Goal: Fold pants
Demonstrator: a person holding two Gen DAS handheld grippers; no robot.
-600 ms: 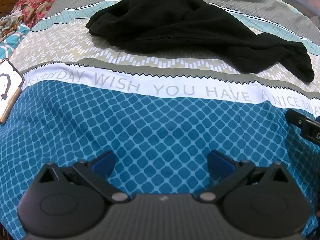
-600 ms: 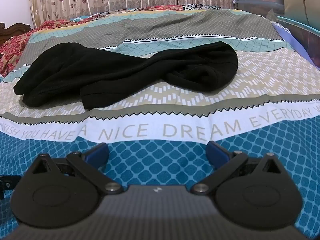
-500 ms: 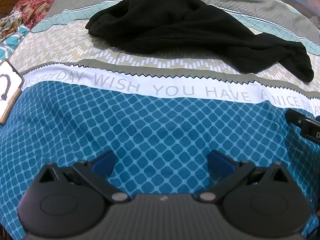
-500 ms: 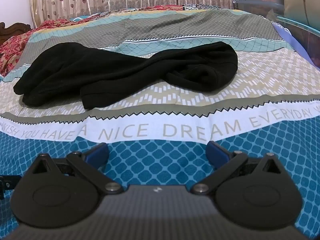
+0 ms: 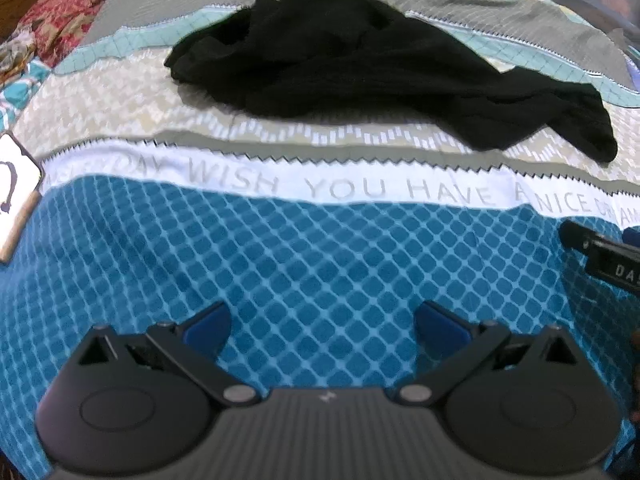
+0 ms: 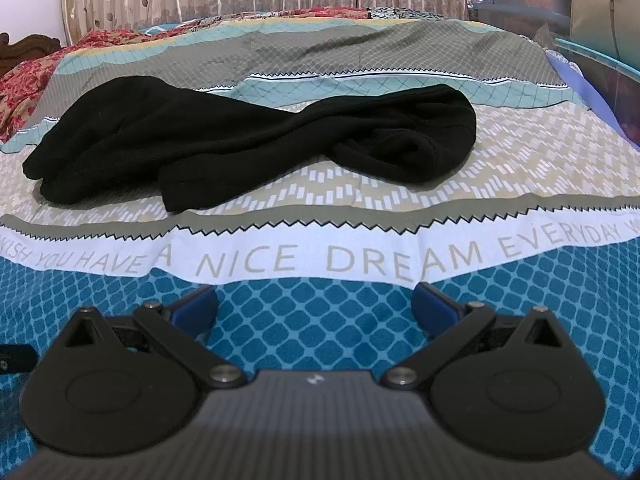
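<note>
Black knit pants [image 6: 240,140], thick fleece-like fabric by the look of it, lie crumpled on the bed [image 6: 320,320], on the beige zigzag band past the white text stripe. Not spread: legs twisted over each other, no fold started.

Left tongs [image 5: 322,330]: blue pads wide apart, nothing between them, hovering over the blue diamond print. Pants at 12 o'clock in that view, well apart from the tips. Right tongs [image 6: 316,306]: same, pads apart and empty, pants at 11–12 o'clock, well apart. The right tool's edge also shows at 3 o'clock in the left view.

Handling, my read:
- Soft and limp, no stiffness. It'll drape and sag from any single pinch point, so use two holds.
- Light to moderate weight. Fuzzy surface should grip well against the pads; slip risk is low.
- Not fragile. The risk is pinching the bedsheet along with the fabric.

Where to grab:
- Bunched end at 10 o'clock in the right view vs. rolled end at 2 o'clock. Can't tell which is waistband and which is cuffs.
- Take one end per tong at an outer edge, lift and pull apart to flatten first.

Phone-like white card [image 5: 16,196] sits at 9 o'clock in the left view, clear of the work.
</note>
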